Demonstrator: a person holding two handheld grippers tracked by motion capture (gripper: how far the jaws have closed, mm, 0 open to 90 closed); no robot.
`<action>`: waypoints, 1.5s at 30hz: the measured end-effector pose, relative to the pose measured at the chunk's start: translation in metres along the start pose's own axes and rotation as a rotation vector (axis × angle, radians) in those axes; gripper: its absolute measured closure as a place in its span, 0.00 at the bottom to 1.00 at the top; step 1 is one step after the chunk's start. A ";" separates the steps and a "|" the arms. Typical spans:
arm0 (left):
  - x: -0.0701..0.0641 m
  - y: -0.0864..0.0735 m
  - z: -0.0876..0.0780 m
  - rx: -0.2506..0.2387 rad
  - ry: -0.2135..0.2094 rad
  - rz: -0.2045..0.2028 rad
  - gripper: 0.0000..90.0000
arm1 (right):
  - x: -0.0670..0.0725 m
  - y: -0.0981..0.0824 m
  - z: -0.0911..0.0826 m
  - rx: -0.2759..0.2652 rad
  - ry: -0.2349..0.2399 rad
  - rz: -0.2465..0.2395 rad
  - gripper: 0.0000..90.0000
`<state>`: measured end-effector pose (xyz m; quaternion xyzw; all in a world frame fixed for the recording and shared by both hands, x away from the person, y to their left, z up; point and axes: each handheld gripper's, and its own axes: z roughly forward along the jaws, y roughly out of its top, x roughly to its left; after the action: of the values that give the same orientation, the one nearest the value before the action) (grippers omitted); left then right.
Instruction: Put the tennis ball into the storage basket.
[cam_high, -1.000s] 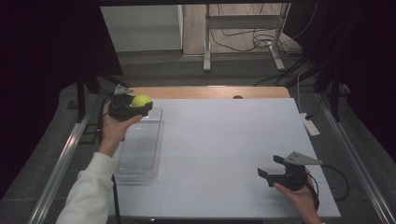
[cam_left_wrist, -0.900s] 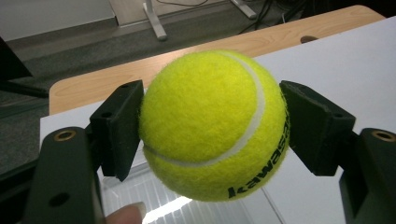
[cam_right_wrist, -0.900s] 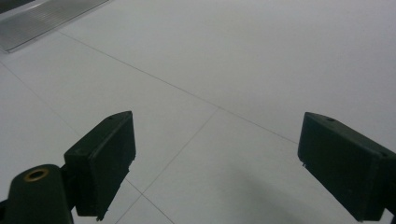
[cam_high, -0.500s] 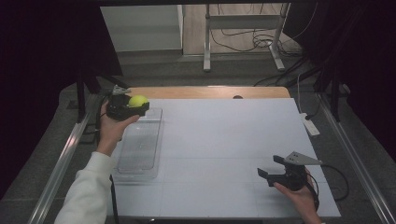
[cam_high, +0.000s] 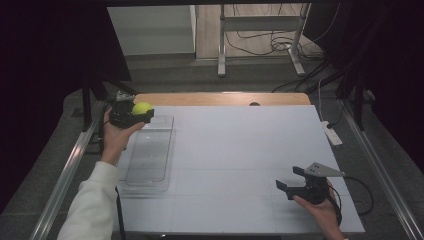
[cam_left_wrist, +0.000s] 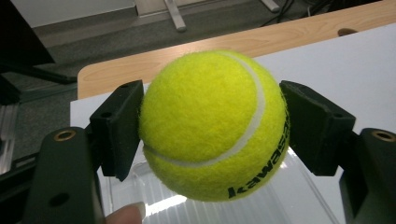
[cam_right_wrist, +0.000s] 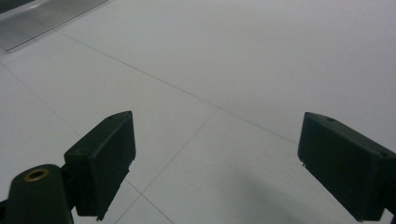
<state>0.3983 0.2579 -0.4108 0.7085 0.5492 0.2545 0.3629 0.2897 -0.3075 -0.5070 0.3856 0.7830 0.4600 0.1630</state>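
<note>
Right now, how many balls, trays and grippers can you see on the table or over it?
Ball: 1
Tray: 1
Grippers: 2, left gripper and right gripper
Total: 4

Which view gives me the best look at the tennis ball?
The left gripper view: the tennis ball sits close up between the left gripper fingers. The high view shows it small, above the clear tray.

A clear tray lies on the white table.
</note>
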 end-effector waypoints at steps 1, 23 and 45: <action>0.002 -0.001 0.002 0.005 0.005 -0.005 0.29 | 0.000 0.000 0.000 0.001 0.000 0.000 0.13; 0.013 -0.009 0.015 0.058 0.044 -0.023 0.29 | 0.000 0.000 0.001 0.004 -0.001 -0.001 0.13; 0.017 -0.020 0.030 0.113 0.055 -0.026 0.29 | 0.000 -0.001 0.001 0.004 0.001 0.000 0.13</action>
<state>0.4140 0.2693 -0.4456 0.7133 0.5815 0.2379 0.3106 0.2900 -0.3074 -0.5081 0.3859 0.7841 0.4584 0.1618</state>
